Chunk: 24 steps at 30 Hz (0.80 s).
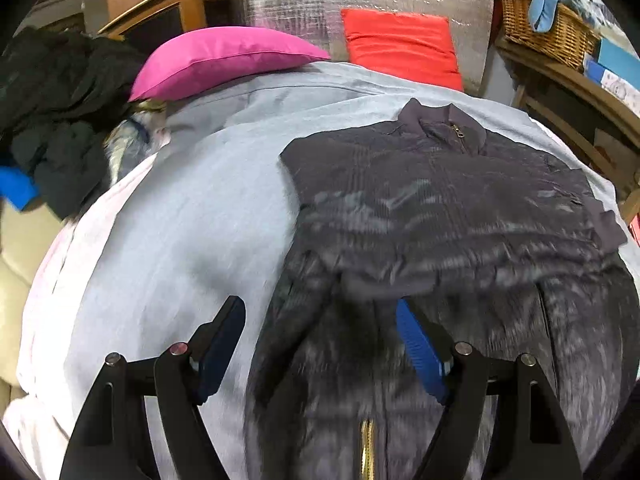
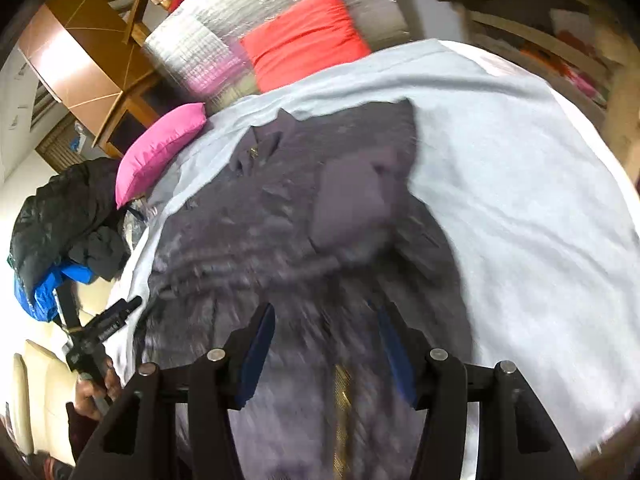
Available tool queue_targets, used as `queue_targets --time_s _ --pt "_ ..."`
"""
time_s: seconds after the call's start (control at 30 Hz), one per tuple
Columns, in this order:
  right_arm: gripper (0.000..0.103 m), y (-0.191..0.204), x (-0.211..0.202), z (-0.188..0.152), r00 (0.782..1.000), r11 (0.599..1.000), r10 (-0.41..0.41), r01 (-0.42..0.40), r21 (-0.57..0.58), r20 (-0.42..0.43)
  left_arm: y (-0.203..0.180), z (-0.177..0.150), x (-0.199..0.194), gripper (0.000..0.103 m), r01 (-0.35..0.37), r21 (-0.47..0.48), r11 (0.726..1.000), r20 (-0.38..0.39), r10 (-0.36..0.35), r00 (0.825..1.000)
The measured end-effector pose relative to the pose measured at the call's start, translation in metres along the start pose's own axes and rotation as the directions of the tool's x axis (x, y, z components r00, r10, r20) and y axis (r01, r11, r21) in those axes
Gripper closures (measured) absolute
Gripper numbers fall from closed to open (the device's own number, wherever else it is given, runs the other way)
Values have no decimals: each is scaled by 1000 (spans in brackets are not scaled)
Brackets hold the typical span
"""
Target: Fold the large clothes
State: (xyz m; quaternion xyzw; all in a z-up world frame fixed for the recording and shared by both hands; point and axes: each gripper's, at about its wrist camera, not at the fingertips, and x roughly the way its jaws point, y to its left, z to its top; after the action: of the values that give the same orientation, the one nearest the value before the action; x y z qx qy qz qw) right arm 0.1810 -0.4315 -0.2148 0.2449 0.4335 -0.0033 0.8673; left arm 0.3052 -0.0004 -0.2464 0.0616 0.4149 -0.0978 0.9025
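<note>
— Nearest the cameras, both tools hang with nothing in them: the left gripper (image 1: 320,344) has its jaws spread wide over the hem, and the right gripper (image 2: 326,350) stands parted too, no cloth between its pads. Why empty?

— My guess is they have let go so the dark grey quilted zip-up jacket (image 1: 440,216) can lie flat. It is face up on the pale blue bedsheet (image 1: 180,232), zip closed, collar pointing away.

— And that sleeve (image 2: 352,204) lying across the chest?

— Folded inward, probably to narrow the body before the hem goes up towards the collar. The other side looks tucked in likewise, though blur hides the edge.

— Further back?

— A magenta cushion (image 1: 224,60) and an orange-red cushion (image 1: 400,46) sit beyond the collar, clear of the folding area. The heap of dark garments (image 1: 60,120) at the left edge likely waits its turn.
</note>
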Motion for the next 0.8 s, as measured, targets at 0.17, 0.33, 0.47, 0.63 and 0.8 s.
queue_targets --time_s 0.17,0.33,0.47,0.63,0.8 --pt "44 -20 -21 -49 998 1000 -24 25 14 -66 11 -46 -22 24 13 -55 998 -37 -15 999" --pt "42 -27 -12 -95 984 999 -46 45 -10 -174 29 -102 -35 24 61 -192 979 -148 -91 985" --pt "42 -38 -1 -119 970 998 -56 55 -11 -236 35 -135 -40 24 54 -244 968 -214 -108 971" --pt "42 -54 14 -134 961 998 -52 59 17 -271 31 -156 -40 24 81 -296 952 -283 -168 944" --pt "38 -69 28 -144 951 997 -9 32 68 -310 22 -175 -36 24 87 -319 944 -339 -200 920"
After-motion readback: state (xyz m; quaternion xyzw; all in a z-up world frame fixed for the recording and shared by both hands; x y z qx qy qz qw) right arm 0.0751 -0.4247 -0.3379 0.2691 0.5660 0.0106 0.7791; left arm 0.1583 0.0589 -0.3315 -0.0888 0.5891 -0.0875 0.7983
